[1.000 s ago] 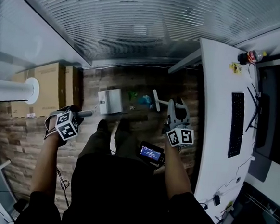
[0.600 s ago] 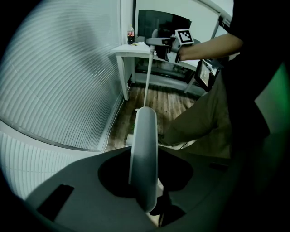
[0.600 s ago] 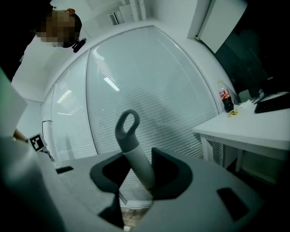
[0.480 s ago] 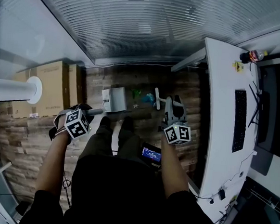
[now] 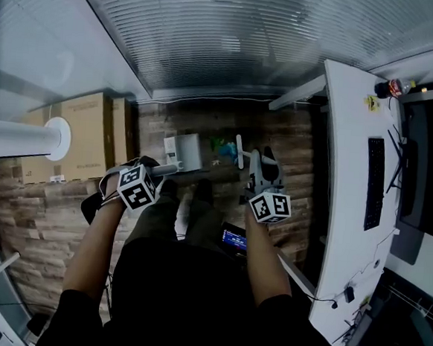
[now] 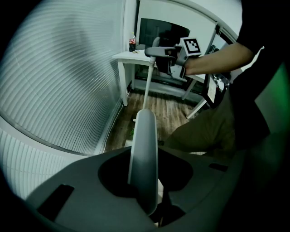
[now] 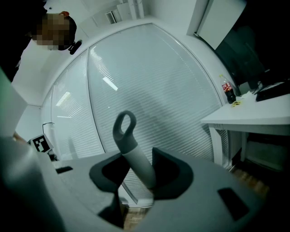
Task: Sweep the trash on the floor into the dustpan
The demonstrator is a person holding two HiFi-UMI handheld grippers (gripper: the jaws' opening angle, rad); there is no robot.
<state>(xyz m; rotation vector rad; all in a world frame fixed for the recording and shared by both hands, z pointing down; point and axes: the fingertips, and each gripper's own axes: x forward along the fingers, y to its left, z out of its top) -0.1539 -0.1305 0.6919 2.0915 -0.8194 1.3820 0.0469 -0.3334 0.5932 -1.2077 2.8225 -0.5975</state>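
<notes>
Two grippers: both clamped.
Left gripper point(image 6: 146, 190): on white plastic dustpan handle point(image 6: 144, 145); white pan point(image 5: 182, 152) at 12 o'clock, blurred.
Right gripper point(image 7: 136, 179): on grey loop-ended broom handle point(image 7: 131, 149); lower length hidden.

You hold two grippers: the left gripper point(image 6: 144, 176) and the right gripper point(image 7: 141, 174). On the far floor lie one dustpan point(image 5: 187, 151), one broom point(image 6: 147, 81) and two bits of trash point(image 5: 227, 152). Two cardboard boxes point(image 5: 82, 132) stand left, and one bottle point(image 5: 393, 87) and one keyboard point(image 5: 374, 185) sit right.

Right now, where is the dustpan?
In the head view, the white dustpan sits on the wooden floor in front of the person, between the cardboard boxes on its left and the green and blue trash on its right.
</notes>
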